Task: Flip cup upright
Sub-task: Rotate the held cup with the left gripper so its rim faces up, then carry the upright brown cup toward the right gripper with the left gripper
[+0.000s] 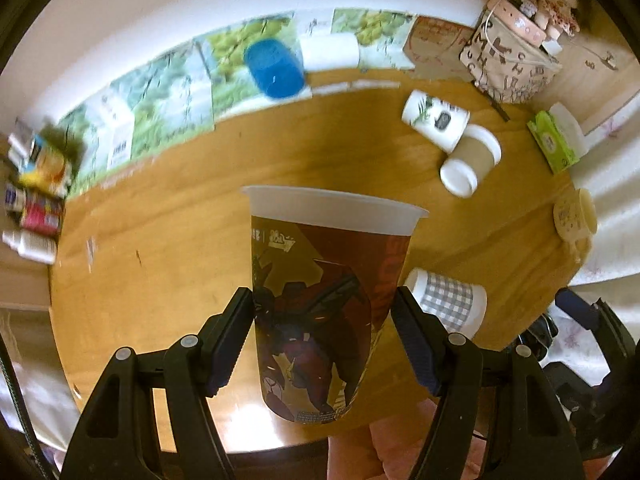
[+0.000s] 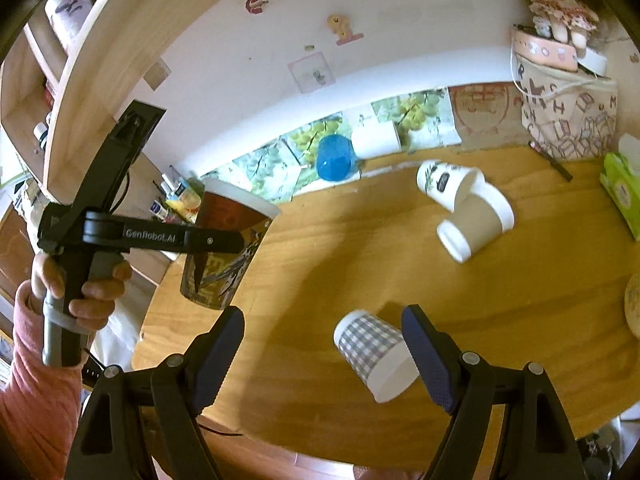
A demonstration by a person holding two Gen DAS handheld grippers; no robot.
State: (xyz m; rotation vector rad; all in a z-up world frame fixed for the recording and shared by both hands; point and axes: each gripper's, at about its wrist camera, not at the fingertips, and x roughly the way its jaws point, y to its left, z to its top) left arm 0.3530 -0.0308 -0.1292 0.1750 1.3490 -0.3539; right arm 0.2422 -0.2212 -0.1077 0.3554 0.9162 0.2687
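My left gripper (image 1: 323,292) is shut on a tall printed plastic cup (image 1: 320,304); both pads press its sides. The cup's white rim points up and it hangs above the round wooden table (image 1: 160,240). In the right wrist view the same cup (image 2: 236,216) is at the left, slightly tilted, held over the table's left edge by a hand in a pink sleeve. My right gripper (image 2: 324,312) is open, low over the table. A grey checkered paper cup (image 2: 370,356) lies on its side just inside the right finger, untouched.
A white cup with green print (image 2: 444,182) and a brown-sleeved cup (image 2: 474,228) lie on their sides, touching, at the back right. A blue cup (image 2: 334,158) and a white cup (image 2: 376,140) sit by the wall. A green tissue box (image 2: 622,190) and a patterned bag (image 2: 568,120) stand at the right.
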